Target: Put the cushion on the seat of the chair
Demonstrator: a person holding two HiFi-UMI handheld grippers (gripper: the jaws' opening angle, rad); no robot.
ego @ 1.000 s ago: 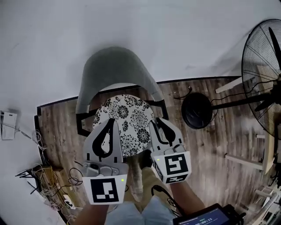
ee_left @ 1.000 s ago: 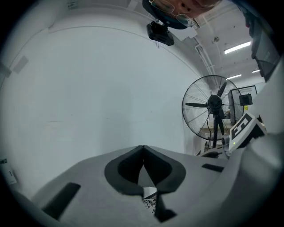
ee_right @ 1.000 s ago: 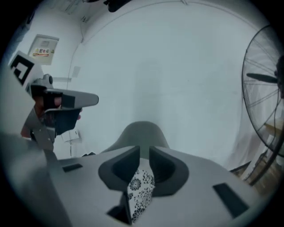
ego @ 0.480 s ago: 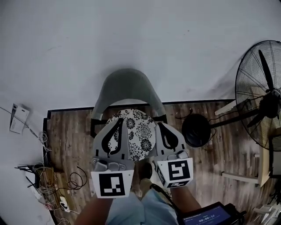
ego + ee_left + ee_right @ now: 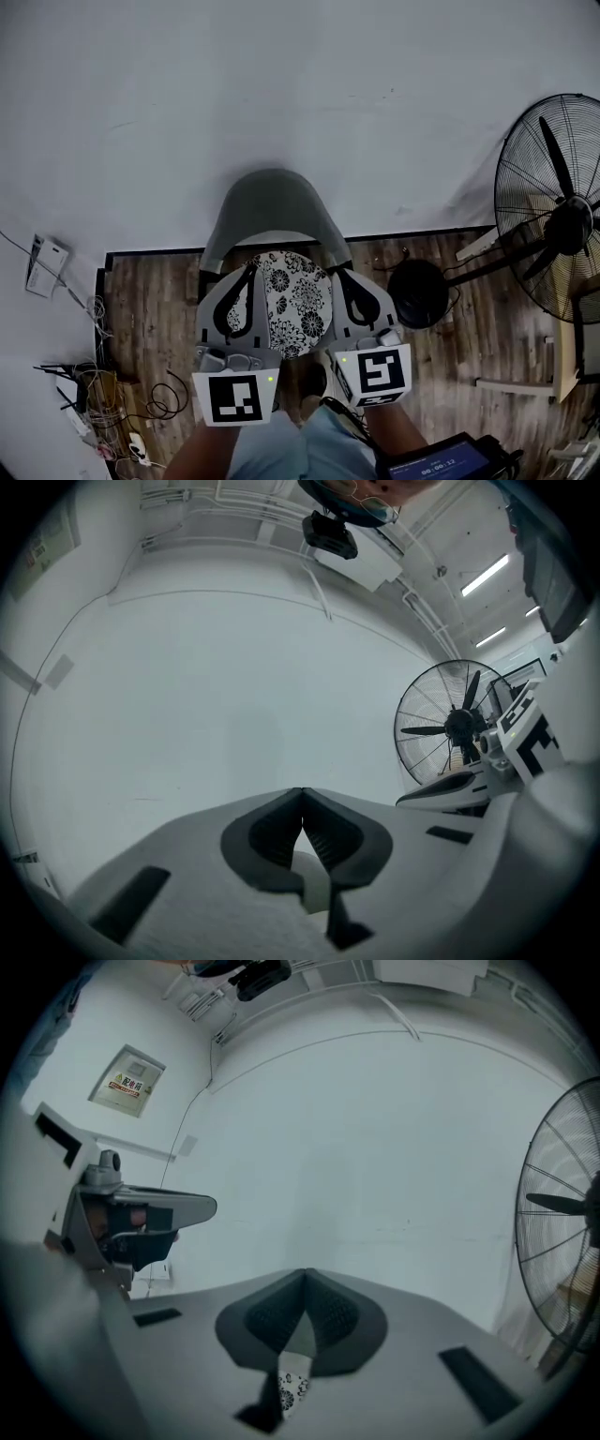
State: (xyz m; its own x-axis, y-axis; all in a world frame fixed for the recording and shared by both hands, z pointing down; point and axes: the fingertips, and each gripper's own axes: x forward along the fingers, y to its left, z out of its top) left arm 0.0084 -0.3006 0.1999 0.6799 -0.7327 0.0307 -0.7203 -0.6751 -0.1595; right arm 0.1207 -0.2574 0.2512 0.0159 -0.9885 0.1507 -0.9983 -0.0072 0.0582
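The left gripper is held with its jaws brought together on nothing. The right gripper is likewise closed and empty; only a scrap of floral print is glimpsed far below through the gap behind its pads. Both are carried side by side above the chair, and no contact with it is seen.

The round floral cushion is found lying on the seat, just in front of the curved back, so the task is judged to be as good as done. The near edge of the cushion is covered by the grippers, so its overhang cannot be checked. If it is set too far forward, it may be tipped or slid off the seat. Should the closed jaws be lowered again, the cushion could be nudged askew. The standing fan at the right and the loose cables on the floor at the left could be struck or snagged if a careless step back is taken.
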